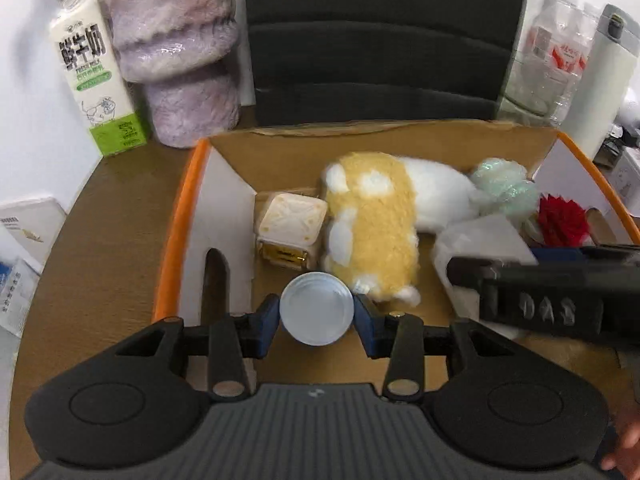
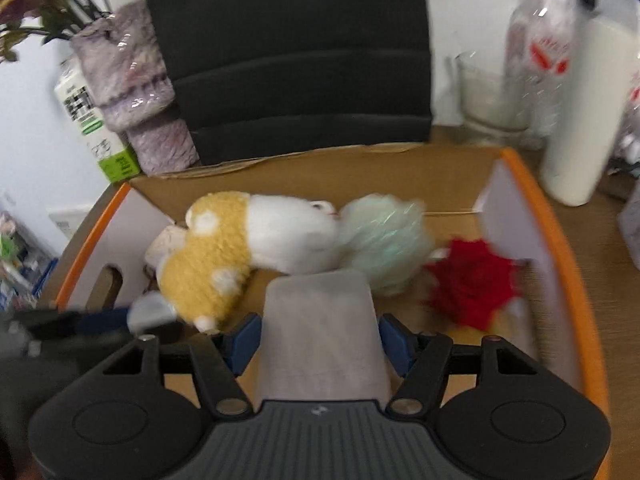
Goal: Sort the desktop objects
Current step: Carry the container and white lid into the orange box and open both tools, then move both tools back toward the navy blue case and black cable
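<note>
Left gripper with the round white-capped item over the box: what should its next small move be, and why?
Probably lower a little and open. The left gripper is shut on the round white-capped item, above the near edge of the cardboard box. Bare floor shows below, beside the plush toy and small cube box. The right gripper holds a translucent cup alongside.

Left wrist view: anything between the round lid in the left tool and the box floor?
Nothing visible. The round lid is clamped in the left tool over bare floor of the cardboard box. The plush toy and small carton lie just beyond it.
</note>
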Action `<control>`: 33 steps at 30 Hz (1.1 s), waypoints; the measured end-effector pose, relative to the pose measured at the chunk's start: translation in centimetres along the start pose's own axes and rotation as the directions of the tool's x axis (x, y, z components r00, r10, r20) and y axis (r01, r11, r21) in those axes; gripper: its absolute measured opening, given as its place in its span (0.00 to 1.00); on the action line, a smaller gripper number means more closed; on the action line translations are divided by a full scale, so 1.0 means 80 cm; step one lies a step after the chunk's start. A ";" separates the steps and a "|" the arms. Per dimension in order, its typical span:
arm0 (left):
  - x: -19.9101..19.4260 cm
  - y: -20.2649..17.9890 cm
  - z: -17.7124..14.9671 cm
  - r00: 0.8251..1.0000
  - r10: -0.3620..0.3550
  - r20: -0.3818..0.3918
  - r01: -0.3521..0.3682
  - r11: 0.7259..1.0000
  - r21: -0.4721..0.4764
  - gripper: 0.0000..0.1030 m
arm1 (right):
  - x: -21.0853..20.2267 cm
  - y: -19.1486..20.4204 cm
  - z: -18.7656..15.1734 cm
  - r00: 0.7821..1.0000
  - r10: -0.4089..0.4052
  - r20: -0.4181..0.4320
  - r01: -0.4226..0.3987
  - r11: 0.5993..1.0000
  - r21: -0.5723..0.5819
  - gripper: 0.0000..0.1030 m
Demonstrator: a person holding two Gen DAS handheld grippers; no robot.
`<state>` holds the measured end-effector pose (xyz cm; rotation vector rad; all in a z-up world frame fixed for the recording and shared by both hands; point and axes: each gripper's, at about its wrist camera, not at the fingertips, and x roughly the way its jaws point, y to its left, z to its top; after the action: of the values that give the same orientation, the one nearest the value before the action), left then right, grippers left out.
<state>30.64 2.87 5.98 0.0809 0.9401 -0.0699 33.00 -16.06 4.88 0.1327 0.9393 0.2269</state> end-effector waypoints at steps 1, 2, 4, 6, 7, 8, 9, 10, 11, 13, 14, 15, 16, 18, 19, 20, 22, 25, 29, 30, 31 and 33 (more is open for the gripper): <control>-0.005 0.002 0.000 1.000 -0.018 0.005 0.018 1.000 0.003 0.47 | 0.002 0.002 0.001 1.000 0.011 0.022 -0.011 1.000 0.015 0.64; -0.011 0.006 0.000 0.999 -0.028 0.017 0.028 1.000 0.001 0.50 | 0.003 0.001 0.003 0.999 0.036 0.020 -0.037 0.999 0.032 0.66; -0.027 0.014 -0.002 0.999 -0.017 0.047 0.017 1.000 -0.004 0.56 | -0.013 -0.006 0.001 0.993 0.108 0.043 -0.110 0.992 0.054 0.67; -0.048 0.019 -0.007 0.997 -0.021 0.075 0.022 1.000 -0.016 0.59 | -0.038 -0.015 -0.003 0.989 0.119 0.086 -0.124 0.991 0.053 0.68; -0.061 0.020 -0.011 0.995 -0.030 0.092 0.032 0.999 -0.023 0.60 | -0.055 -0.020 -0.008 0.987 0.108 0.118 -0.114 0.993 0.044 0.69; -0.076 0.020 -0.018 0.992 -0.045 0.115 0.049 0.998 -0.033 0.63 | -0.075 -0.025 -0.016 0.984 0.091 0.151 -0.097 0.995 0.032 0.69; -0.090 0.019 -0.027 0.989 -0.055 0.135 0.061 0.997 -0.039 0.66 | -0.092 -0.031 -0.025 0.982 0.075 0.176 -0.079 0.997 0.017 0.70; -0.107 0.017 -0.040 0.985 -0.067 0.156 0.074 0.996 -0.041 0.67 | -0.113 -0.036 -0.038 0.978 0.057 0.202 -0.058 0.998 0.000 0.70; -0.118 0.014 -0.049 0.981 -0.083 0.173 0.091 0.995 -0.036 0.69 | -0.129 -0.042 -0.049 0.973 0.042 0.225 -0.040 0.999 -0.011 0.71; -0.146 0.004 -0.081 0.972 -0.115 0.203 0.122 0.992 -0.019 0.76 | -0.166 -0.053 -0.082 0.961 0.015 0.276 -0.004 0.999 -0.040 0.79; -0.155 0.000 -0.097 0.970 -0.119 0.213 0.125 0.992 -0.013 0.79 | -0.179 -0.058 -0.095 0.955 0.008 0.296 0.007 0.999 -0.051 0.82; -0.163 -0.006 -0.115 0.970 -0.110 0.219 0.113 0.994 -0.005 0.79 | -0.193 -0.063 -0.116 0.947 -0.001 0.320 0.025 0.997 -0.071 0.82; -0.170 -0.015 -0.136 0.971 -0.092 0.222 0.092 0.996 0.011 0.79 | -0.203 -0.068 -0.132 0.942 -0.008 0.334 0.039 0.995 -0.088 0.82; -0.178 -0.028 -0.170 0.974 -0.071 0.214 0.067 0.997 0.026 0.80 | -0.218 -0.080 -0.173 0.929 -0.027 0.369 0.069 0.992 -0.103 0.82; -0.180 -0.031 -0.183 0.978 -0.065 0.197 0.062 0.998 0.019 0.80 | -0.220 -0.085 -0.190 0.927 -0.018 0.374 0.066 0.991 -0.115 0.82; -0.181 -0.032 -0.196 0.982 -0.064 0.178 0.066 0.998 -0.005 0.80 | -0.220 -0.090 -0.207 0.926 -0.001 0.377 0.053 0.990 -0.128 0.82; -0.185 -0.026 -0.220 0.984 -0.075 0.162 0.088 0.993 -0.078 0.80 | -0.219 -0.099 -0.236 0.921 0.057 0.385 0.006 0.987 -0.159 0.83; -0.194 -0.021 -0.246 0.986 -0.040 0.161 0.060 0.991 -0.123 0.80 | -0.218 -0.103 -0.264 0.906 0.086 0.415 -0.005 0.981 -0.194 0.83; -0.200 -0.021 -0.253 0.988 0.020 0.155 0.006 0.987 -0.162 0.79 | -0.228 -0.102 -0.268 0.884 0.027 0.466 0.041 0.990 -0.134 0.85; -0.200 -0.023 -0.252 0.988 0.031 0.153 -0.006 0.986 -0.164 0.79 | -0.229 -0.100 -0.269 0.882 0.010 0.472 0.061 0.989 -0.136 0.85; -0.199 -0.028 -0.249 0.988 0.051 0.149 -0.026 0.986 -0.162 0.79 | -0.230 -0.099 -0.271 0.875 -0.013 0.484 0.088 0.987 -0.133 0.85; -0.194 -0.038 -0.243 0.988 0.079 0.134 -0.059 0.987 -0.149 0.79 | -0.232 -0.098 -0.274 0.864 -0.046 0.501 0.129 0.983 -0.132 0.85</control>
<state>5.57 2.15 7.00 -0.0258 0.7987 0.0567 5.72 -27.96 4.96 -0.0048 0.4070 0.1706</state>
